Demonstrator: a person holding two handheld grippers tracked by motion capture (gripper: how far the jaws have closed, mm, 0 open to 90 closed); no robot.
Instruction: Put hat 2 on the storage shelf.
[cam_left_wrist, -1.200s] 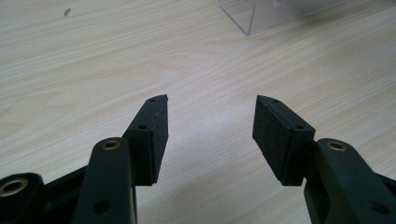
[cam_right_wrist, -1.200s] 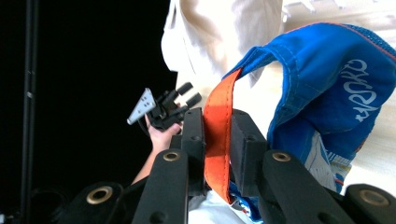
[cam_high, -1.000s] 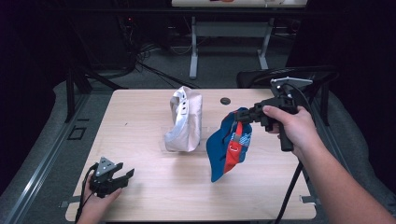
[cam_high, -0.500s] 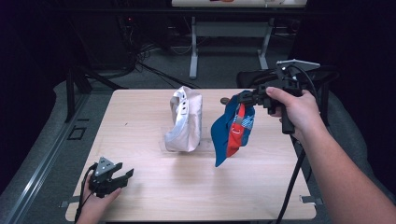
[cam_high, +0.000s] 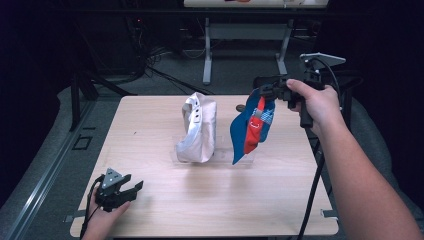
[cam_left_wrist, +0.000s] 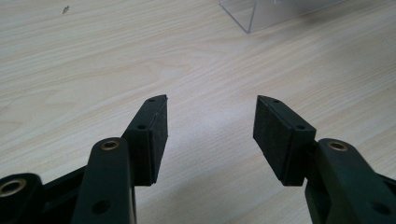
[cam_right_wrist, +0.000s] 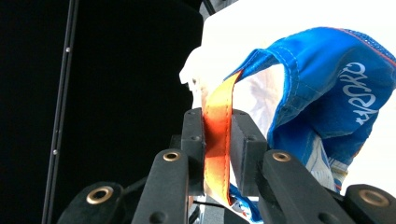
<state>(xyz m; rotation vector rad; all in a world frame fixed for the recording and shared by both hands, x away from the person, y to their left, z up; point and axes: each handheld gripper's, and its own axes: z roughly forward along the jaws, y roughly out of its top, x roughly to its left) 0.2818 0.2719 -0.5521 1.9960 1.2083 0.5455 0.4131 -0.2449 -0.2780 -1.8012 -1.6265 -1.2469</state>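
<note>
- Blue cap, soft and light: hangs limp in the air from the right tongs, above the table's right half, lower tip just over a clear stand.
- Right tongs pressed together on the cap's orange strap; thin, smooth webbing, likely to slide unless pinched firmly and flat.
- Better holds, judging by shape: strap near its stitching, or the stiffer brim.
- Left tongs spread, holding nothing, low over bare table at the near left corner.
- White cap propped upright beside the blue one, apart from it.
- Hard to make out: small dark thing behind the blue cap, mostly covered; lettering on the blue cloth cut off; stand's edges faint.
</note>
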